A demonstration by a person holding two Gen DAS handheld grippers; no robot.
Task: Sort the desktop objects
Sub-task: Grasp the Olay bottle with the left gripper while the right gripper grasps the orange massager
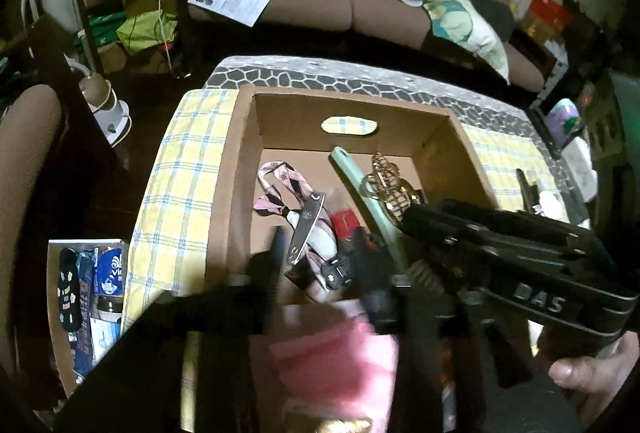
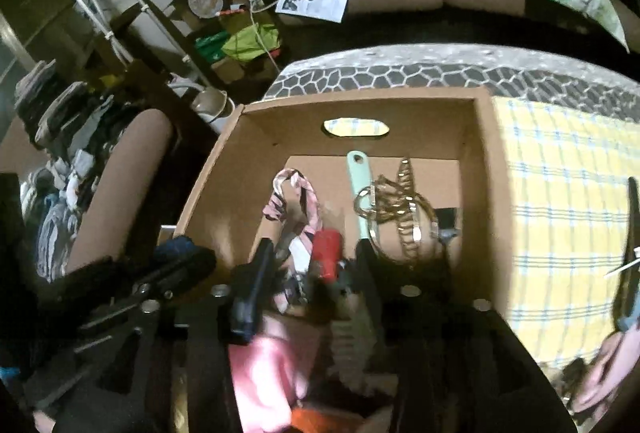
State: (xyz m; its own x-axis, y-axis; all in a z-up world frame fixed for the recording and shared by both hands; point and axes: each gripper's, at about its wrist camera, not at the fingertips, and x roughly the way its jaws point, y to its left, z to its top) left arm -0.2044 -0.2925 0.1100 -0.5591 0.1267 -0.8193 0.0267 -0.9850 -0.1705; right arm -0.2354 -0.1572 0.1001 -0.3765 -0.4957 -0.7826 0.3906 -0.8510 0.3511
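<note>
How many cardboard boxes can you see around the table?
2. The big open cardboard box sits on the yellow checked cloth. A smaller box of packets stands on the floor at its left. Others may be hidden.

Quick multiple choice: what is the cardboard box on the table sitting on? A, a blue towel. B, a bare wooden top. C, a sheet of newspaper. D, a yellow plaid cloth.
D: the yellow plaid cloth spreads out from under the cardboard box on both sides, over the grey patterned table cover.
</note>
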